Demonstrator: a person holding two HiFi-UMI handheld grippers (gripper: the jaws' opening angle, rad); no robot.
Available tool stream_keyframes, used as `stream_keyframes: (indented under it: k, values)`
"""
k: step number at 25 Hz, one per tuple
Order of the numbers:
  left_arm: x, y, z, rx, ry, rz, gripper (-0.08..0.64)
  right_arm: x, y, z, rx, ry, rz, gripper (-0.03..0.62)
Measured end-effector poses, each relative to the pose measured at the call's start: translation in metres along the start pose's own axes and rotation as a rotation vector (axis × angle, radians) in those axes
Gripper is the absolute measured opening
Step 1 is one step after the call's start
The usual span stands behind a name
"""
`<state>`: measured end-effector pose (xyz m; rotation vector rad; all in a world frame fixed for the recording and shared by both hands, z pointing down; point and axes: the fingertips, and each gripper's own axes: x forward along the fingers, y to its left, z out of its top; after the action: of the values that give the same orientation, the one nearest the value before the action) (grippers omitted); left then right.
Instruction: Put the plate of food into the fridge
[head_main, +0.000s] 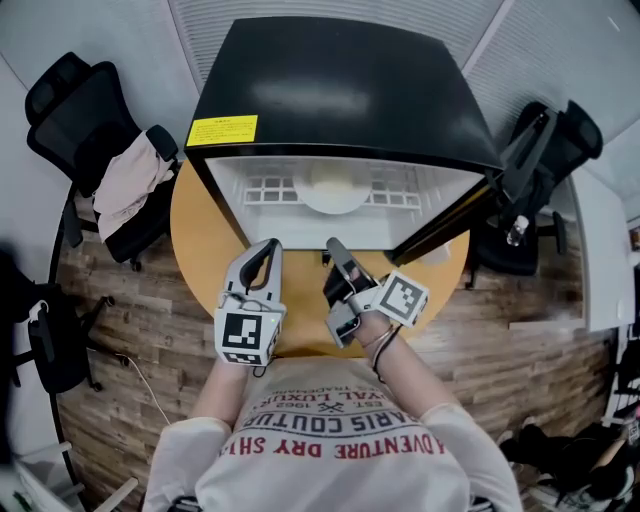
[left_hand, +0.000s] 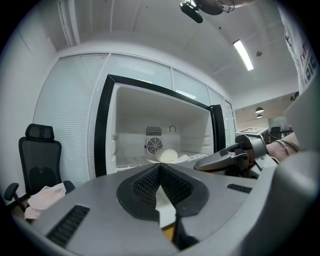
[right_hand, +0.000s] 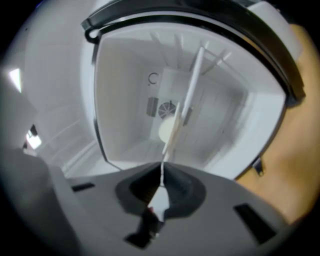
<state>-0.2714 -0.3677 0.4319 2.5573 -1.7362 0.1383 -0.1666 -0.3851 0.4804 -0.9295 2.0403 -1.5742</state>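
The black mini fridge (head_main: 340, 90) stands open on the round wooden table (head_main: 200, 250), its door (head_main: 450, 222) swung out to the right. Inside, a white plate with pale food (head_main: 334, 188) sits on the wire shelf (head_main: 262, 190); it also shows in the left gripper view as a plate (left_hand: 170, 156) before the rear fan, and in the right gripper view as a tilted plate (right_hand: 167, 129). My left gripper (head_main: 272, 245) and right gripper (head_main: 335, 245) hover side by side in front of the fridge opening, apart from the plate. Both are shut with nothing between the jaws.
A black office chair (head_main: 70, 110) with a pink cloth (head_main: 130, 185) draped over it stands at the left. Another black chair (head_main: 545, 140) stands right of the open door. Wooden floor surrounds the table. The right gripper (left_hand: 225, 159) shows in the left gripper view.
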Motion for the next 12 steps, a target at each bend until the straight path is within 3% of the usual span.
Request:
stream_keyframes:
  k: [5, 9, 12]
  values:
    - [-0.008, -0.013, -0.006, -0.01, 0.012, -0.004, 0.026, -0.015, 0.011, -0.013, -0.315, 0.038, 0.007, 0.029]
    - [-0.018, -0.017, -0.009, -0.013, 0.016, 0.003, 0.026, -0.028, 0.019, -0.012, -0.702, 0.018, -0.044, 0.029]
    - [-0.023, -0.016, -0.015, -0.022, 0.031, 0.008, 0.026, -0.04, 0.026, -0.005, -0.928, -0.032, -0.092, 0.029]
